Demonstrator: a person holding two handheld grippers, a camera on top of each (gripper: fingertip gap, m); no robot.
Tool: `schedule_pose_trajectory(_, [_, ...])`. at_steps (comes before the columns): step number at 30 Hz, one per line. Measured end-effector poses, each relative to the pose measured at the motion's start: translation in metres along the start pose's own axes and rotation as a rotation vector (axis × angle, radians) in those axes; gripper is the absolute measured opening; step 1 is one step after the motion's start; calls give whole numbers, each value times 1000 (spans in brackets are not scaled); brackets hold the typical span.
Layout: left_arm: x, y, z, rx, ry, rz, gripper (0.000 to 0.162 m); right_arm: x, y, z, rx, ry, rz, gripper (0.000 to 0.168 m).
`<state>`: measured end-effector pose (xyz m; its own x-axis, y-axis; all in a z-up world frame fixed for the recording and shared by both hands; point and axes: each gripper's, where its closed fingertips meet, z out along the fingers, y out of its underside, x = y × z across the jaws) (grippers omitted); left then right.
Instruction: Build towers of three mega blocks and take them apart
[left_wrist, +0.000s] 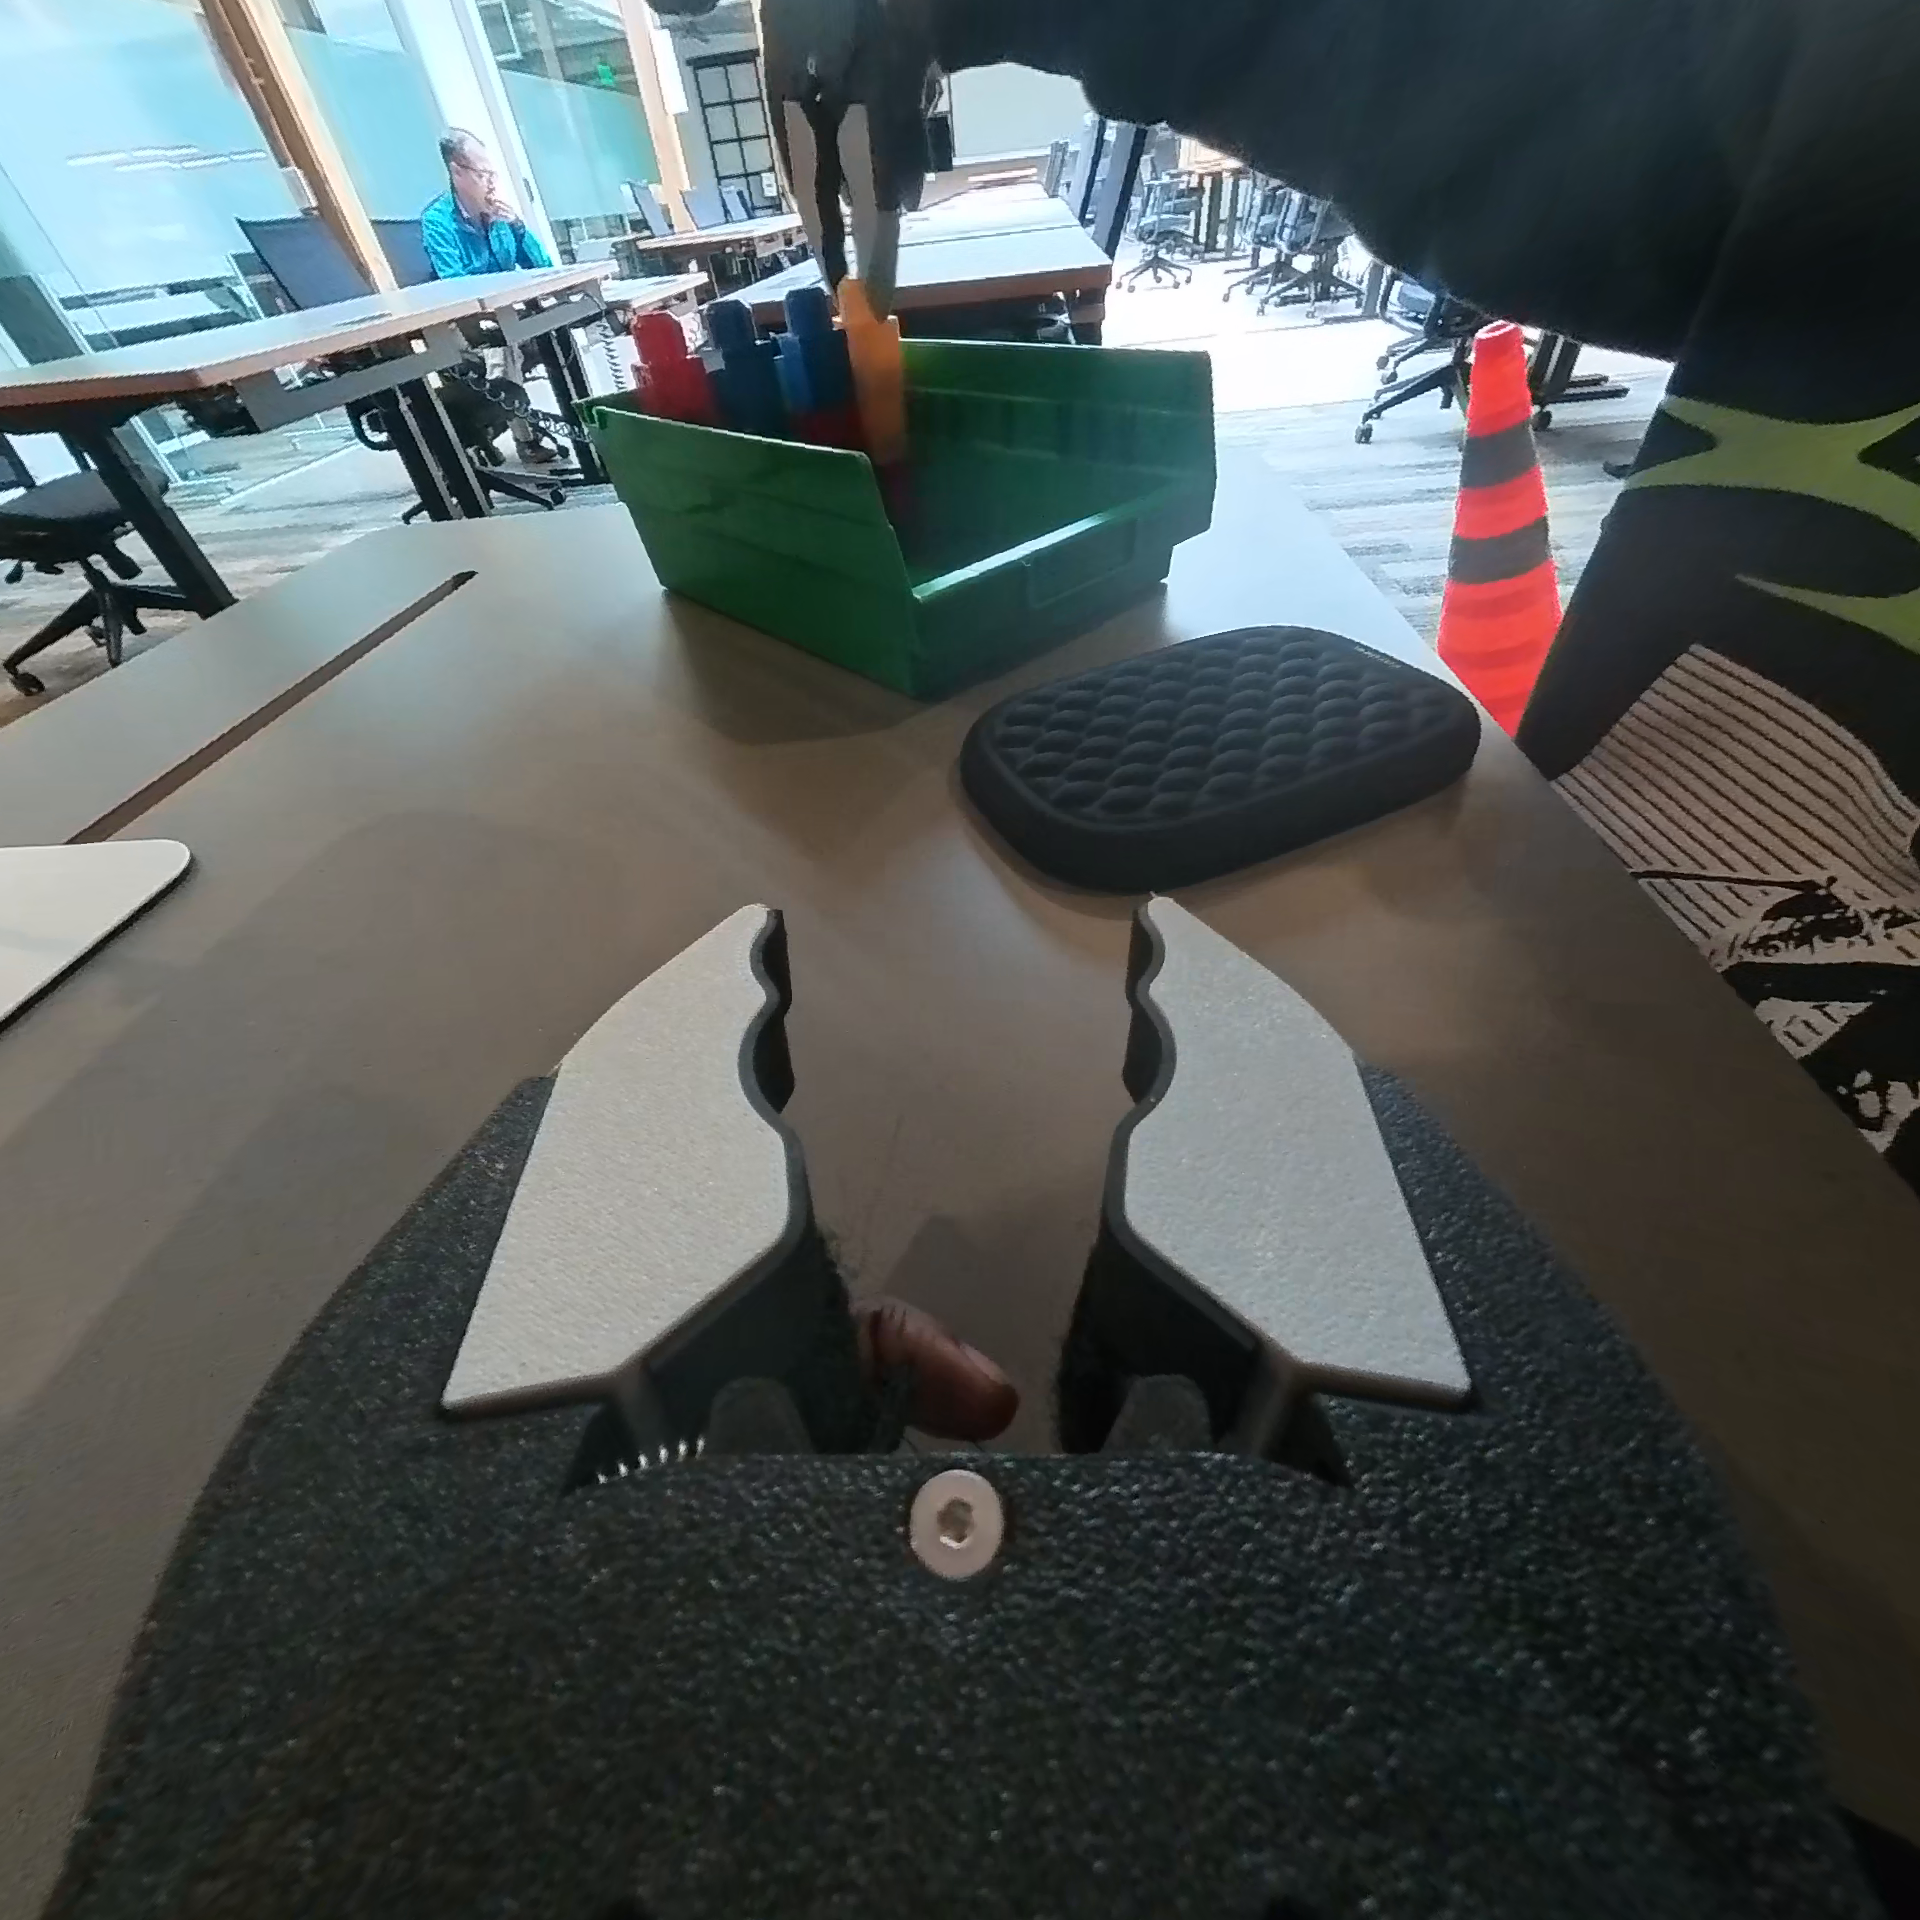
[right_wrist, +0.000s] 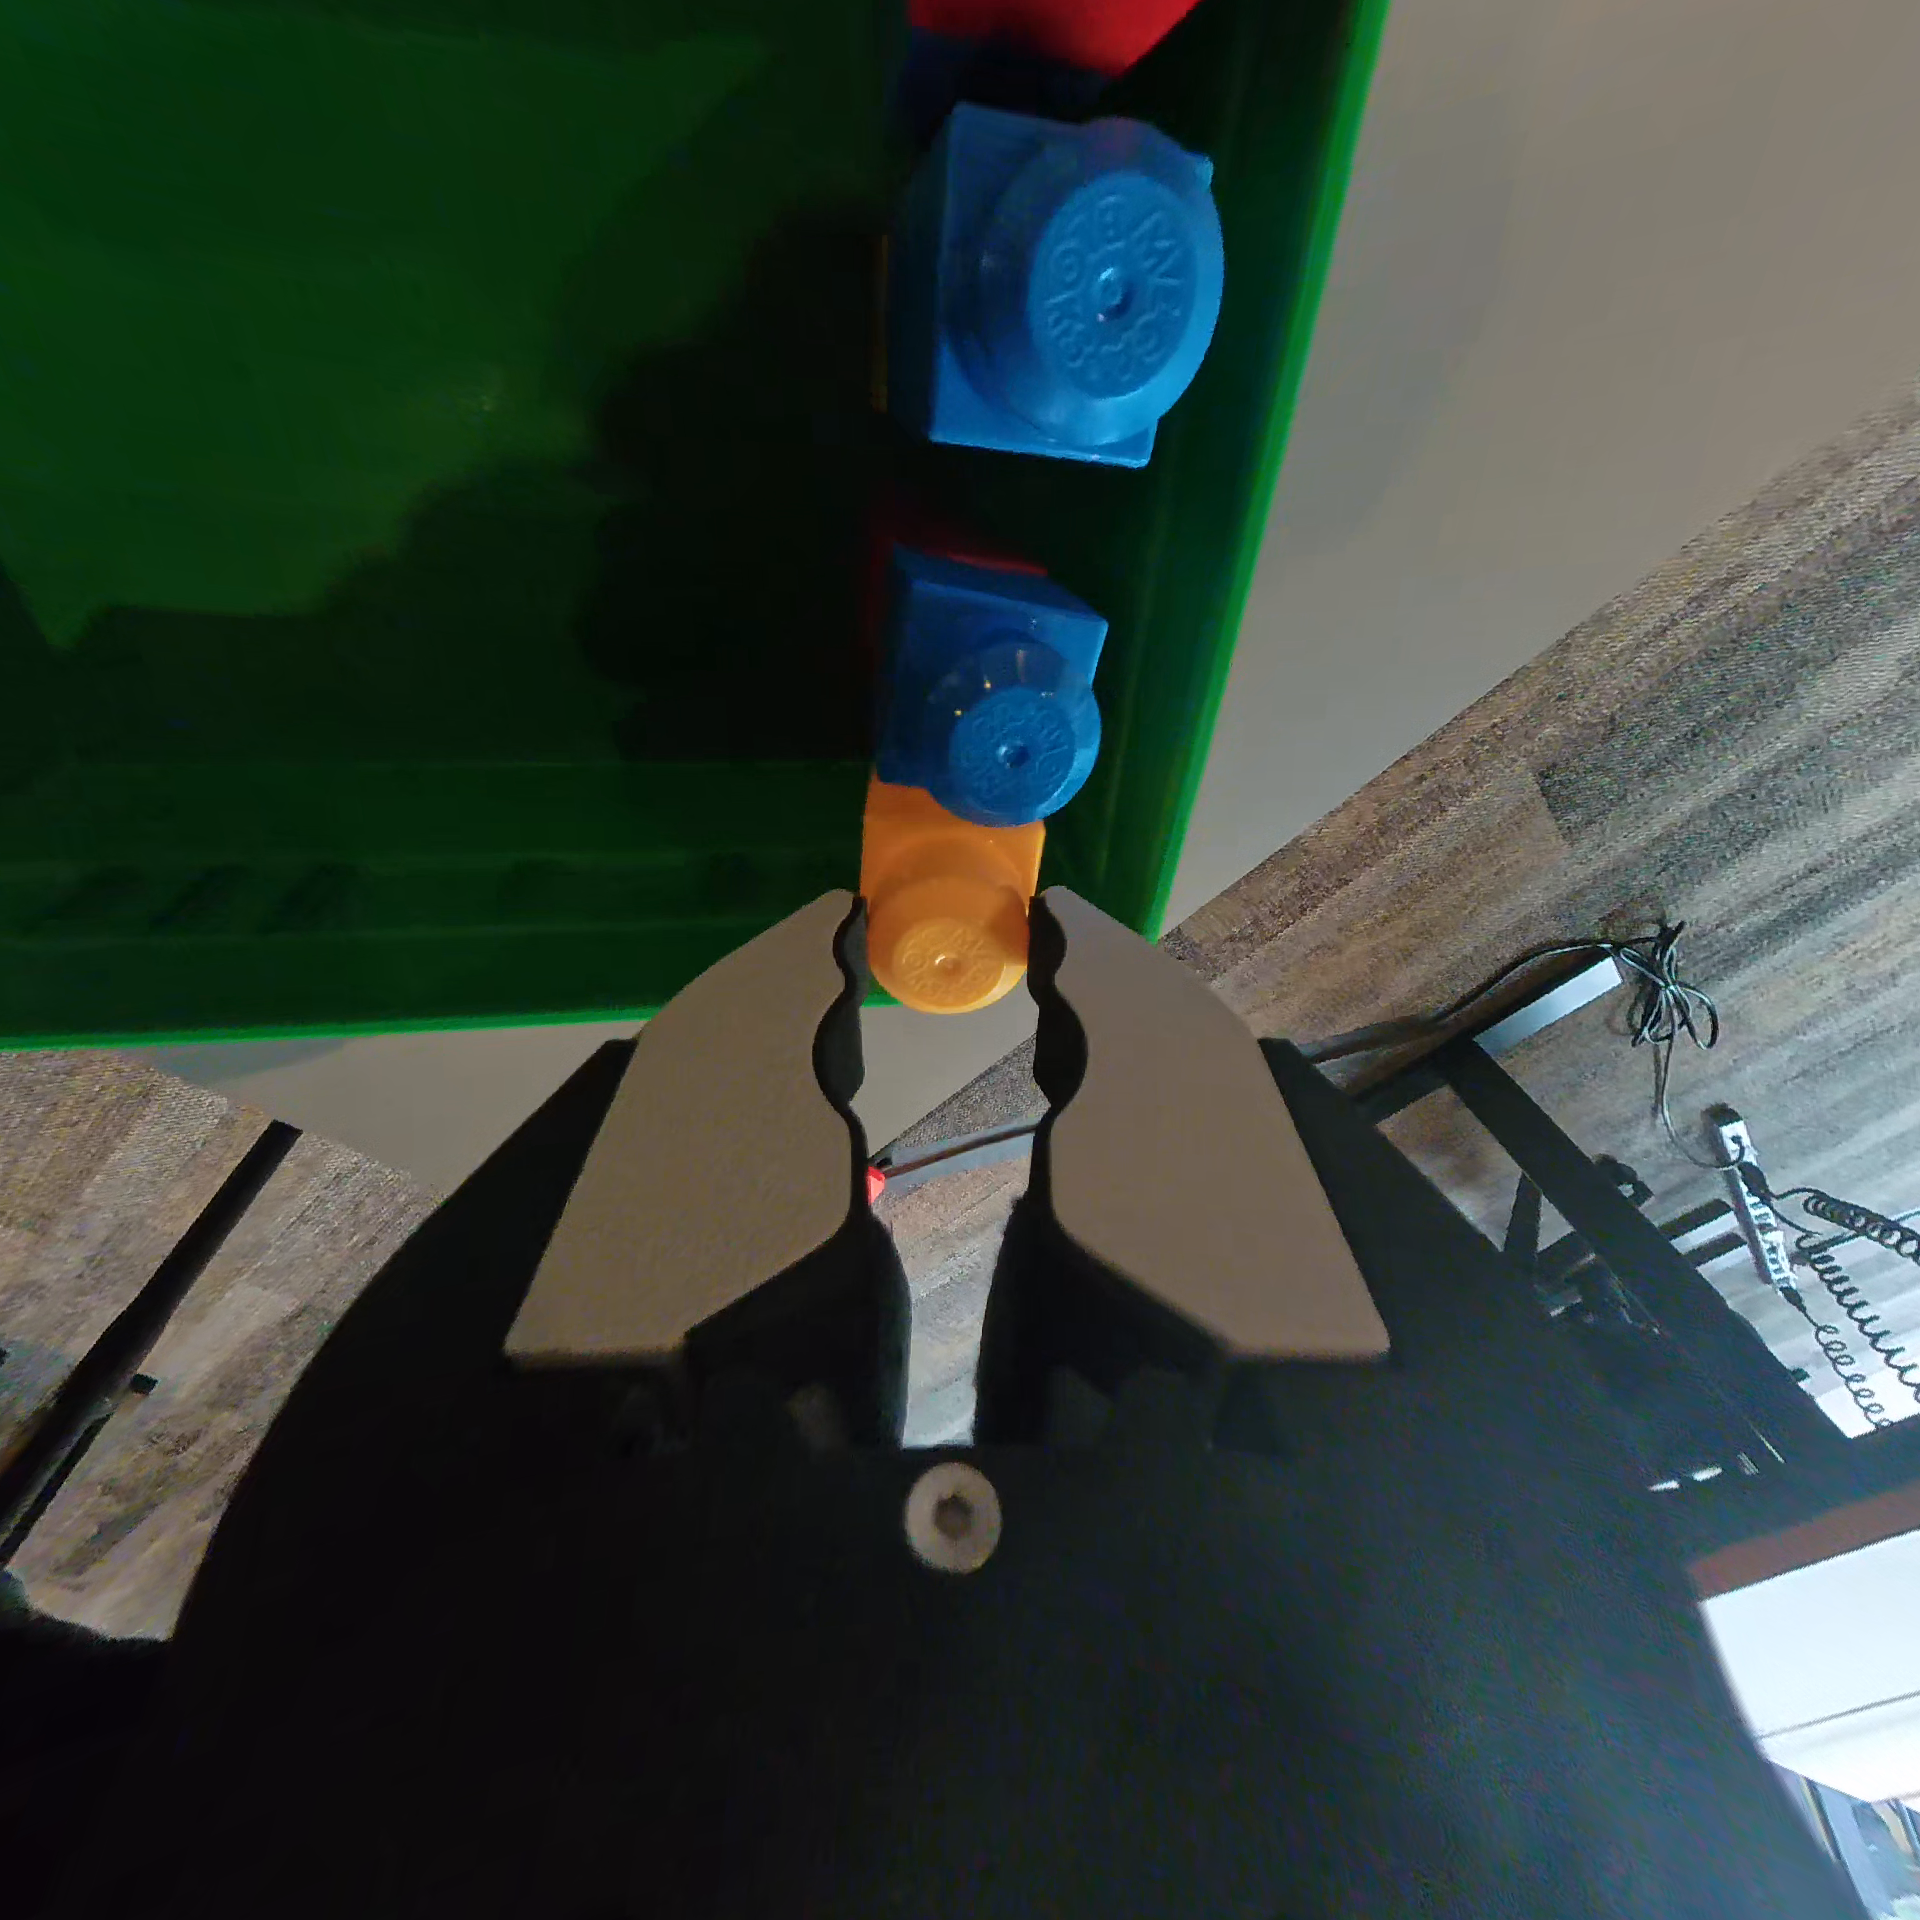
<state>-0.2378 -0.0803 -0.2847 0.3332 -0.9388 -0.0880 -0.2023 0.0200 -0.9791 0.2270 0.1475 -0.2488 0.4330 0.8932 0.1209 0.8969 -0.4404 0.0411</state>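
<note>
Through my left wrist view, my left gripper (left_wrist: 956, 997) lies low and level over the brown table (left_wrist: 540, 790), its jaws spread wide with nothing between them, only bare tabletop. A fingertip of the hand holding me shows down in the gap near the jaw roots. Ahead of my jaws and a little to the right lies a black dimpled pad (left_wrist: 1221, 753); beyond it, straight ahead, stands the green bin (left_wrist: 790, 551). Block towers rise out of the bin: a red-topped one (left_wrist: 665, 364), two blue-topped ones, and an orange block (left_wrist: 871, 364) at the near end of the row. My right gripper (left_wrist: 857, 272) comes down on that orange block from above, its fingers pointing steeply down, a dark sleeve (left_wrist: 1455, 156) stretching off to the upper right. An orange traffic cone (left_wrist: 1496, 520) stands on the floor far right.

Through my right wrist view, my right gripper (right_wrist: 943, 940) points nearly straight down into the green bin (right_wrist: 312, 520). Its jaws close on the round stud of the orange block (right_wrist: 940, 935), one tip pressed on each side. Just beyond my tips sits a blue block (right_wrist: 987, 707), and farther on a second blue block (right_wrist: 1070, 291), all along the bin's right wall.
</note>
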Motion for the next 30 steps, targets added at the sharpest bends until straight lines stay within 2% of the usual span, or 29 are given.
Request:
schedule_pose_trajectory(13, [0,0,0,-2,0,5,62,4,1,1,-8,0,13,29])
schedule_pose_trajectory(18, [0,0,0,-2,-1,6,62,-3,-7,0,51,-50,11,29])
schedule_pose_trajectory(30, [1,0,1,-5,0,11,61,-2,-1,0,-8,-24,2,29])
